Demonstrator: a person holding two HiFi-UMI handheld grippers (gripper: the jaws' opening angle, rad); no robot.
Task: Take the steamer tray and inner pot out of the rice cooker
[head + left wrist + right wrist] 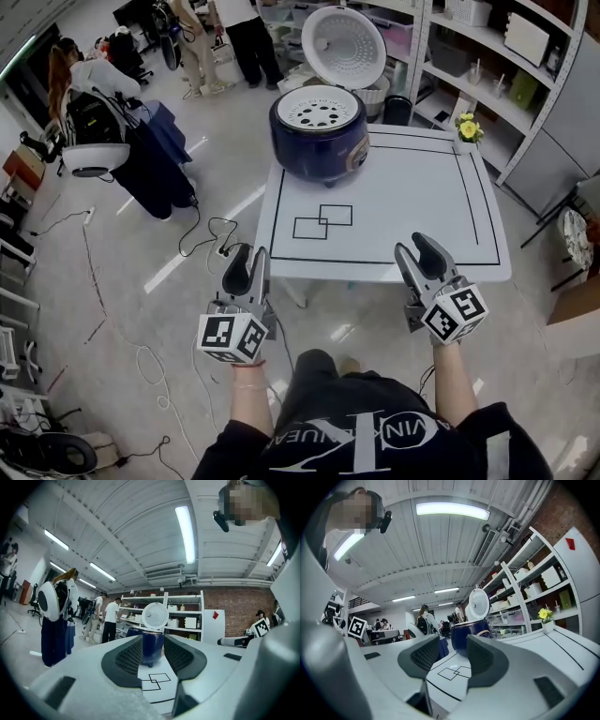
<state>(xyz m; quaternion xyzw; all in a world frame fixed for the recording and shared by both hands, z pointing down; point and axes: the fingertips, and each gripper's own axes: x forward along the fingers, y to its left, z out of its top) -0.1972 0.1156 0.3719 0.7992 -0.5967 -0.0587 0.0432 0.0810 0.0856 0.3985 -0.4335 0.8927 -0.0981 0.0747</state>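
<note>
– Ahead of both grippers, at the far left corner of the table [412, 187]: which item?
– Rice cooker [319, 141]: navy, rounded, glossy shell. Its lid [343, 39] is hinged up and back. Steamer tray [321, 108] sits in its mouth: white, round, shallow, perforated. It is probably thin plastic, judged light, stiff and a little slick. Inner pot: under the tray, not visible. It is likely metal, heavier and smooth-walled.
– Hold points?
– Tray: by the rim, on opposite sides, lifted level. Pot: by its lip once the tray is out. A one-sided pinch would likely tip it.
– Grippers?
– Left gripper [247, 262] and right gripper [417, 248]: level, at the table's near edge, well short of the cooker. Each has its jaws spread, with nothing between the dark textured pads [129, 656].
– Other entries?
– Small pot of yellow flowers [467, 127] at the far right corner, beyond the right gripper. The tabletop is matt white with black lines.
</note>
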